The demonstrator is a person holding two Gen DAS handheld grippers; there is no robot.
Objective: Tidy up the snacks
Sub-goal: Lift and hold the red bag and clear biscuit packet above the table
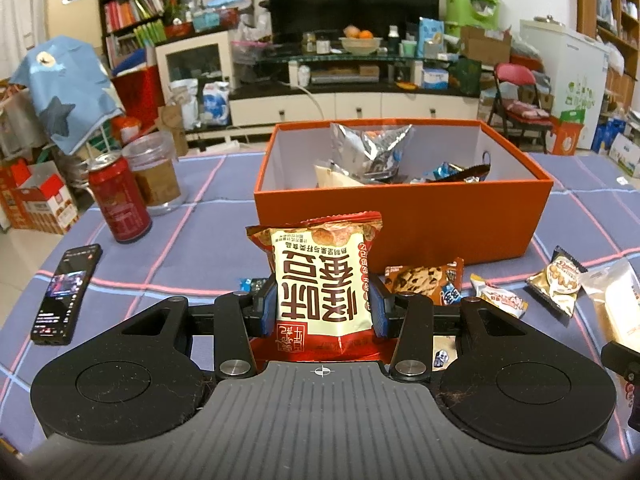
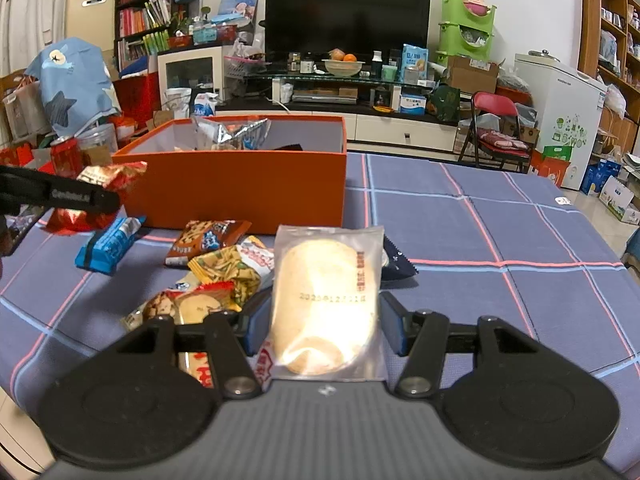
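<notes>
Left tongs (image 1: 323, 304), lower centre of left wrist view: clenched on a red and cream snack packet (image 1: 320, 280), blue pads pressed against both sides, packet upright with print upside down, lifted in front of the near wall of the orange box (image 1: 400, 220). Box at frame centre, open-topped, white inside, already holding a silver foil bag (image 1: 372, 144) and several smaller wrappers. Resting on the counter (image 1: 192, 248), covered in blue cloth with pink and pale-blue lines. Right of the packet, loose on the cloth: a chocolate chip cookie packet (image 1: 420, 280), a small white wrapper (image 1: 500, 296), a gold biscuit packet (image 1: 556, 280). Left side of frame: red soda can (image 1: 120, 200), clear plastic jar (image 1: 156, 176) behind it, black phone (image 1: 66, 292) lying flat near the counter edge. Right tongs (image 2: 324, 322), lower centre of right wrist view: grasping a clear-wrapped round rice cracker (image 2: 324, 304), held upright between the blue pads. Orange box in upper left of this view, left tongs and red packet visible at far left edge. Between them on the cloth: a blue wafer packet (image 2: 108, 246), the cookie packet, a yellow-green snack packet (image 2: 228, 272), a dark wrapper (image 2: 396, 260) just behind the cracker.
</notes>
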